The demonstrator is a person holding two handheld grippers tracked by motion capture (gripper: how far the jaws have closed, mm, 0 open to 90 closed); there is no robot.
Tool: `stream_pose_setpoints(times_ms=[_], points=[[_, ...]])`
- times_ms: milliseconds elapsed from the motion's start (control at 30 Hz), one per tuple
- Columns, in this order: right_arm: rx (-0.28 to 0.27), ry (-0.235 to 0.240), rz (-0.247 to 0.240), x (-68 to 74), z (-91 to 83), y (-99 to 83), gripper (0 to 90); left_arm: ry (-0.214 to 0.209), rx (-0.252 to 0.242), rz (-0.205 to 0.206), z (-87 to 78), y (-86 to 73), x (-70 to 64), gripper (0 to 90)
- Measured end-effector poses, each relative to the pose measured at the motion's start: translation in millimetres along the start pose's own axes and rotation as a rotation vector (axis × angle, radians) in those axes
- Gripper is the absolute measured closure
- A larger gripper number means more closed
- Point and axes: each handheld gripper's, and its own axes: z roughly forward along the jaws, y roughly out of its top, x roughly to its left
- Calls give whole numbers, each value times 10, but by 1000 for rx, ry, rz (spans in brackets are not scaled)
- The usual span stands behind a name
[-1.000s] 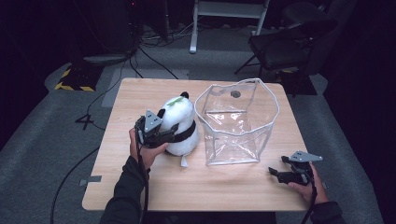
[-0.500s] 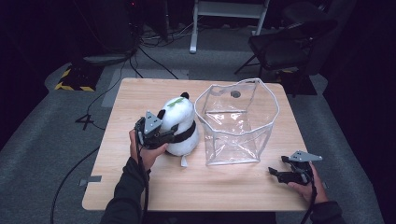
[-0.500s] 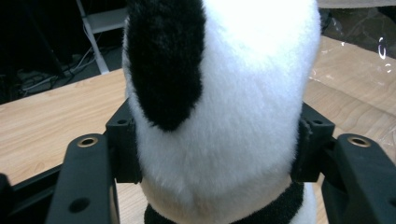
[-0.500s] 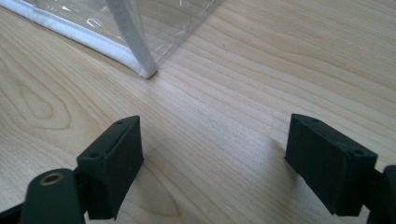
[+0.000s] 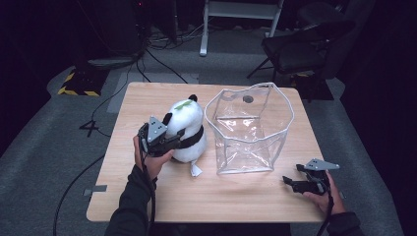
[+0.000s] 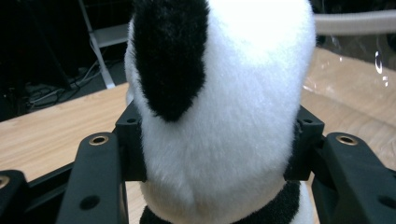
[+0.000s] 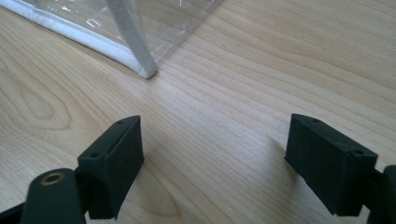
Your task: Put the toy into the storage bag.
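Fluffy panda toy [image 5: 187, 129] sits just left of the clear bag [image 5: 248, 130], left gripper [image 5: 183, 142] clamped round its body, probably to lift it in. Right gripper [image 5: 294, 183] rests near the bag's front corner, jaws spread, holding nothing.

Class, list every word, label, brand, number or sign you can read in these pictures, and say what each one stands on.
None: no readable text on the plush panda, the clear bag, the table or either tongs.
The white tag at the panda's base is too small to read.
The yellow-and-black hazard stripes on the floor carry no words.
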Motion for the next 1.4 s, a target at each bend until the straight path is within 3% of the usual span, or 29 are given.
stream_pose_setpoints(times_ms=[167, 400, 667, 1133, 1400], points=[[0, -1, -1, 1, 0, 0, 191, 14, -51, -10, -96, 152, -1, 411], [0, 0, -1, 0, -2, -2, 192, 41, -110, 6, -200, 441, -30, 410], [0, 0, -2, 0, -2, -2, 191, 61, -155, 23, -306, 665, -40, 410], [-1, 1, -1, -1, -2, -2, 192, 70, -215, 36, -433, 996, -41, 410], [-1, 0, -1, -1, -2, -2, 192, 46, -273, 32, -528, 1177, -61, 410]])
